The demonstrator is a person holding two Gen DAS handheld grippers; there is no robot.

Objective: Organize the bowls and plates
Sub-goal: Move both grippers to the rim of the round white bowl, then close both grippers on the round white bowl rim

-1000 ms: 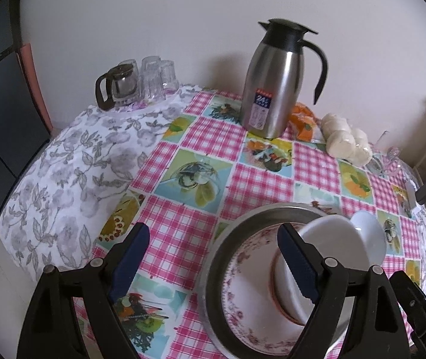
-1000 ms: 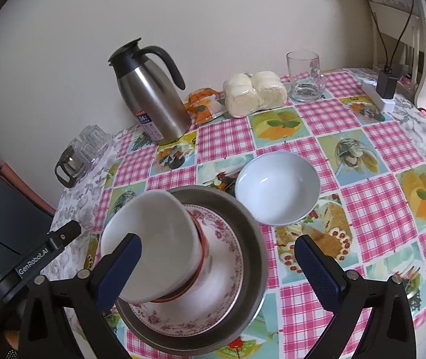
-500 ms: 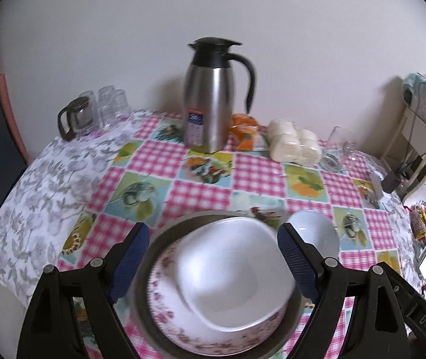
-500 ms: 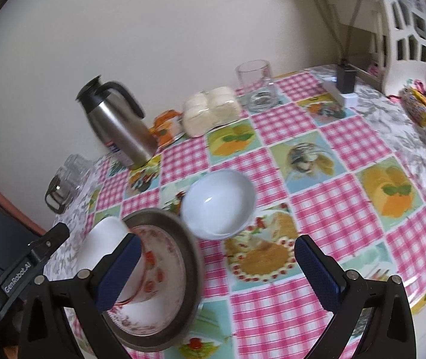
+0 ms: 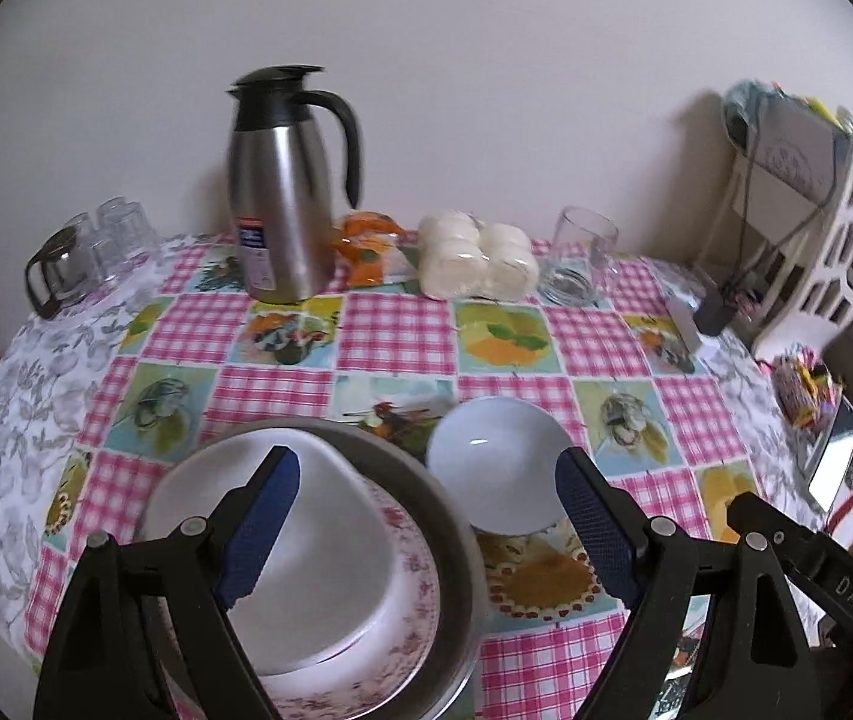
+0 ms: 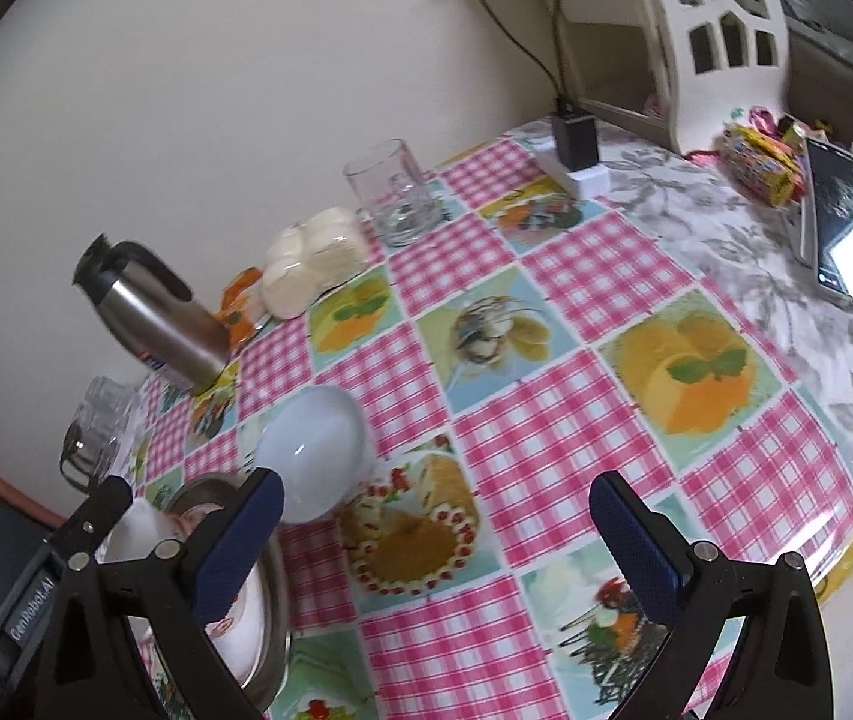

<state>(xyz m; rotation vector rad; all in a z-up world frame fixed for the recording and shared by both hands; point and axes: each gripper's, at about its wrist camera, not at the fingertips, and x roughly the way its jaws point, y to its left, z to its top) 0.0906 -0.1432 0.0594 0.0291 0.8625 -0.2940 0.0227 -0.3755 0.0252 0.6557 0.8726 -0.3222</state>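
Both grippers are off the dishes now. A sec ago the left gripper [image 5: 423, 516] had its right pad down inside the big white bowl [image 5: 312, 546]; now its jaws stand wide apart w/ nothing between them, and the bowl sits tilted on the floral plate [image 5: 408, 594], which lies in the metal pan [image 5: 456, 540] at the near-left of the table [image 6: 636, 252]. So the bowl's been let go and the stack is left to itself, bowl on plate on pan.

The right gripper [image 6: 438, 546] is spread wide too, empty, and has swung round to the right: its view took in the whole stack a sec ago, now it mostly shows bare pink checked cloth, w/ the stack squeezed into the lower-left corner behind its left finger.

The small white bowl [image 5: 498, 468] hasn't budged. It's upright on the cloth just beside the pan's rim, maybe touching it; hard to say from either view, the pan edge is blurred.

What that means for the job, I'd guess: the first stacking step is done, and the small bowl is the one piece left loose. It's closer to the left gripper's right pad than to anything else, so prob. next up, to be nested in the big bowl. That big bowl sits at a lean, so dropping another in could rock it.
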